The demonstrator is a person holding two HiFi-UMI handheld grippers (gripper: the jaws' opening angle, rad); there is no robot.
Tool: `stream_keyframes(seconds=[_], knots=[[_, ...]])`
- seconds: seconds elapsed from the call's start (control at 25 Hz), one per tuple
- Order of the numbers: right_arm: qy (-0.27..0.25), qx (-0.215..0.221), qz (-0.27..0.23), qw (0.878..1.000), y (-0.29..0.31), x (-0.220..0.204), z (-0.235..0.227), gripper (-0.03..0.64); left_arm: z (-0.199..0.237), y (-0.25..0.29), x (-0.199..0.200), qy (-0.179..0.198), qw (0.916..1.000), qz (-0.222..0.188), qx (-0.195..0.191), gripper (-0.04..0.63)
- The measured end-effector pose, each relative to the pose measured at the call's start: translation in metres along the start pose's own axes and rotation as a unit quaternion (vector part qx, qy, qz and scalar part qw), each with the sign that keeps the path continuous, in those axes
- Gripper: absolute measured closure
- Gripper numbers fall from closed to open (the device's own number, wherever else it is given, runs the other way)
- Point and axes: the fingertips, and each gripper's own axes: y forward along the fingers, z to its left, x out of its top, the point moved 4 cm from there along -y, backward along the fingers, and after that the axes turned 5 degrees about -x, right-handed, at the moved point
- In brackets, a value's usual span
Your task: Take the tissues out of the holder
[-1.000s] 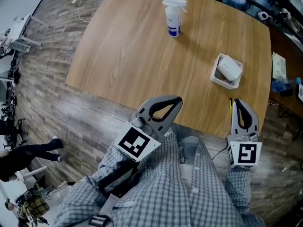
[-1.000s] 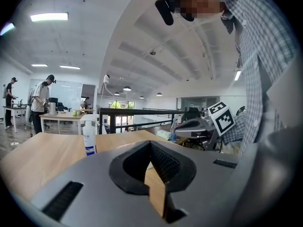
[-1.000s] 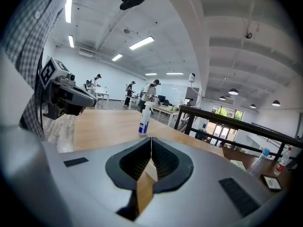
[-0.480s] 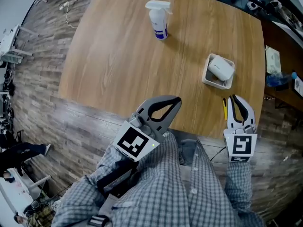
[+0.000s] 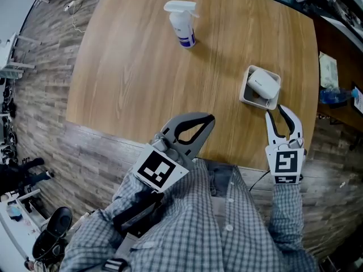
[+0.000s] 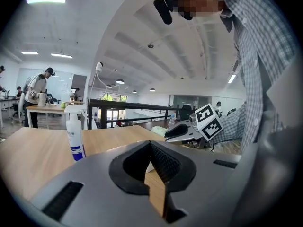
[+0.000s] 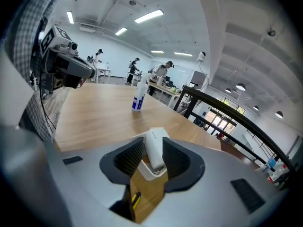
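The tissues (image 5: 264,84) sit in the holder (image 5: 248,99) near the desk's (image 5: 142,67) right edge. The right gripper (image 5: 276,113), its jaws just opening with nothing between them, should straddle the pack squarely before pinching. The left gripper (image 5: 211,119) has its jaws pressed together.

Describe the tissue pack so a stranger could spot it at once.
Start at the wooden table and go to its right side, where a square white holder sits. The tissue pack is the rounded white packet leaning inside it, unlike the upright blue-labelled spray bottle near the far edge.
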Motion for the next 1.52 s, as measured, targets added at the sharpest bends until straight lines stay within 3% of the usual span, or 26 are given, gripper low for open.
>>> stream_keyframes(seconds=[0.68, 1.36, 1.52], knots=[[-0.027, 0.014, 0.069, 0.997, 0.054, -0.026, -0.022, 0.357, 0.032, 0.003, -0.015, -0.027, 0.9992, 0.026, 0.016, 0.588], [-0.057, 0.039, 0.119, 0.991, 0.096, -0.044, -0.027, 0.310, 0.055, 0.006, -0.029, -0.056, 0.9976, 0.038, 0.011, 0.588], [-0.074, 0.025, 0.127, 0.989, 0.101, -0.050, -0.027, 0.311, 0.060, 0.005, -0.030, -0.059, 0.9975, 0.037, 0.013, 0.589]])
